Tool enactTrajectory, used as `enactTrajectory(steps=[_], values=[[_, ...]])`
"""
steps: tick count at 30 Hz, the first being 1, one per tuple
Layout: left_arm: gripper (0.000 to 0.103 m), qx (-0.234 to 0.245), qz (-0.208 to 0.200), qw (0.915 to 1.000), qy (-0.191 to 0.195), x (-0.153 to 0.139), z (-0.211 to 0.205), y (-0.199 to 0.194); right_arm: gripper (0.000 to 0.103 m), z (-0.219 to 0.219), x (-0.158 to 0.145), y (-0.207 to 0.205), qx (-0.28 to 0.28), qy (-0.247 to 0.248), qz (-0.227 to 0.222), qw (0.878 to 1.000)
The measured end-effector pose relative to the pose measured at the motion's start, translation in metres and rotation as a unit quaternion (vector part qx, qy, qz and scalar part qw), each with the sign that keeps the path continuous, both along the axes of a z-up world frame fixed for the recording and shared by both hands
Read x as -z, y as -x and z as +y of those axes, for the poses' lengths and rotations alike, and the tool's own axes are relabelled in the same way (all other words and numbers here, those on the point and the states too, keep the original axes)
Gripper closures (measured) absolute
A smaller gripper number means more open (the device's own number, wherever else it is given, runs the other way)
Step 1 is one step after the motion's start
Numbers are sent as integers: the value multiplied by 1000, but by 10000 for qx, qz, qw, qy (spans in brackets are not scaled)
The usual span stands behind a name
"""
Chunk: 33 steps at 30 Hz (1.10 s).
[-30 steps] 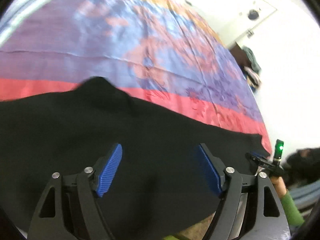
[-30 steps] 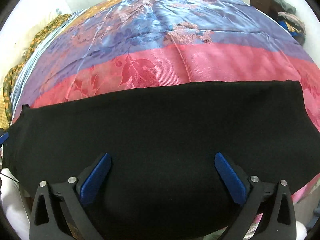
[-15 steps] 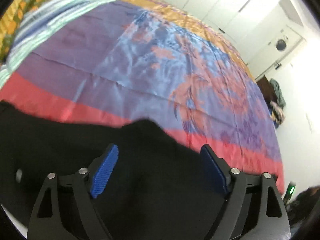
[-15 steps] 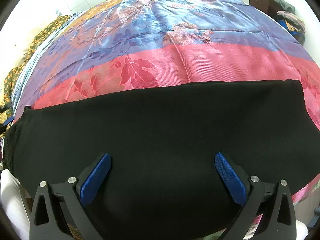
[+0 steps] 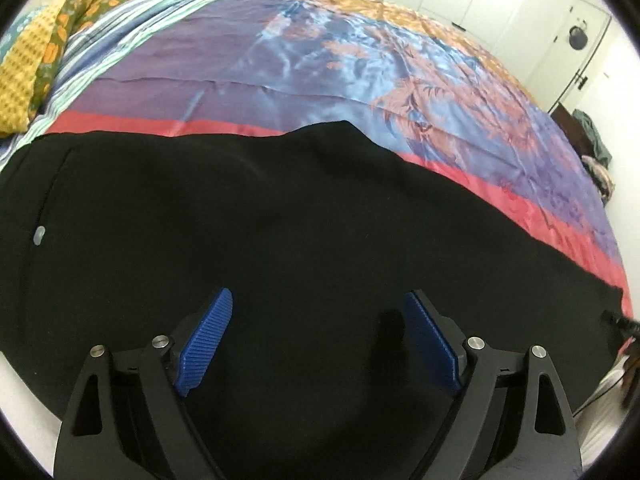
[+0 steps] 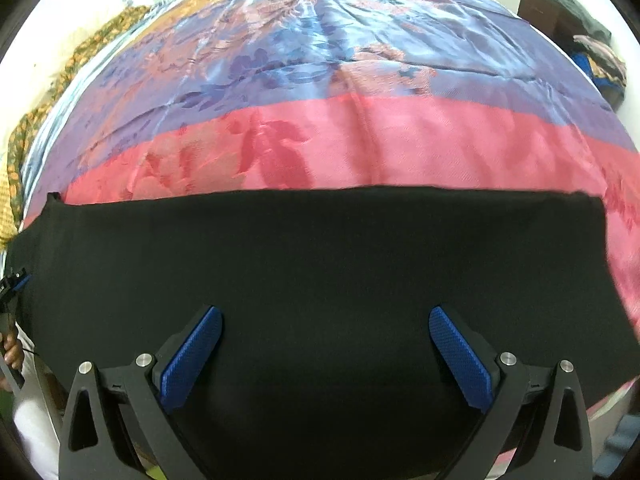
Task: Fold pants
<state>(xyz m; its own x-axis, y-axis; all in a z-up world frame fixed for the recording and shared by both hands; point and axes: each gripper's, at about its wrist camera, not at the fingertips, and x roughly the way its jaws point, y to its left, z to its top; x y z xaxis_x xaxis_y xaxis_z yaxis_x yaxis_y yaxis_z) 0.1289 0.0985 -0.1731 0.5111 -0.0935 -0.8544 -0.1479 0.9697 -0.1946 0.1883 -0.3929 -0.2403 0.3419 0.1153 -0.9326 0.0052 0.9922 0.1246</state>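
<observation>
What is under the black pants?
The pants lie on a bedspread; its pink band shows along their far edge, blue and purple flowers beyond. The part right beneath the pants is covered, so it can't be seen.

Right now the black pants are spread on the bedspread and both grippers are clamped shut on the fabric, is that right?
Not quite. The black pants do lie spread on the bedspread, but the left gripper and right gripper stand open above the fabric, as both wrist views show.
</observation>
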Motion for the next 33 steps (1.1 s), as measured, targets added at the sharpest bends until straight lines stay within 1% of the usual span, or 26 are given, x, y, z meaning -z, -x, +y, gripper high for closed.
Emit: enactTrajectory(steps=[3,7,9,11,13,16,17,19,20,23,24,26,28,29,30,32,33], values=[[12,68,1,9998,-187,1,-5,0,0,-30,8,-10,96,177,164,9997],[10,208,17,9983,-551,6,-17,-1,0,-68,7,-20,464,-2,230,9987],[9,217,20,9981,-569,6,-17,-1,0,-84,6,-22,620,76,258,9977],[8,208,26,9984,-534,7,-16,-1,0,-98,2,-20,805,86,177,9966],[8,217,25,9982,-552,7,-16,-2,0,-111,0,-15,969,-72,79,9952],[7,248,17,9979,-604,7,-17,-1,0,-133,-5,-5,1266,-736,-155,9891],[7,260,16,9978,-611,7,-18,-1,0,-143,-7,-2,1404,-1052,-186,9843],[7,276,18,9978,-603,7,-17,-1,0,-156,-10,1,1552,-1441,-238,9770],[7,281,16,9978,-604,7,-17,-1,0,-167,-14,5,1708,-1644,-343,9709],[7,280,22,9976,-637,8,-19,-1,0,-187,-23,14,2078,-2008,-636,9552],[7,275,24,9975,-653,8,-20,-1,0,-202,-25,21,2263,-2198,-755,9459],[6,265,26,9974,-674,9,-21,-2,0,-221,-23,30,2491,-2395,-861,9344],[6,260,24,9973,-693,9,-22,-2,0,-240,-14,43,2740,-2647,-832,9209],[6,262,24,9972,-703,9,-22,-1,0,-249,-5,49,2809,-2951,-741,9102],[6,264,25,9972,-706,9,-22,-1,0,-255,-2,56,2828,-3128,-691,9041],[6,266,25,9972,-705,9,-22,-1,0,-258,3,63,2757,-3439,-720,8948],[6,266,27,9972,-704,9,-22,-1,0,-257,2,66,2696,-3537,-746,8925]])
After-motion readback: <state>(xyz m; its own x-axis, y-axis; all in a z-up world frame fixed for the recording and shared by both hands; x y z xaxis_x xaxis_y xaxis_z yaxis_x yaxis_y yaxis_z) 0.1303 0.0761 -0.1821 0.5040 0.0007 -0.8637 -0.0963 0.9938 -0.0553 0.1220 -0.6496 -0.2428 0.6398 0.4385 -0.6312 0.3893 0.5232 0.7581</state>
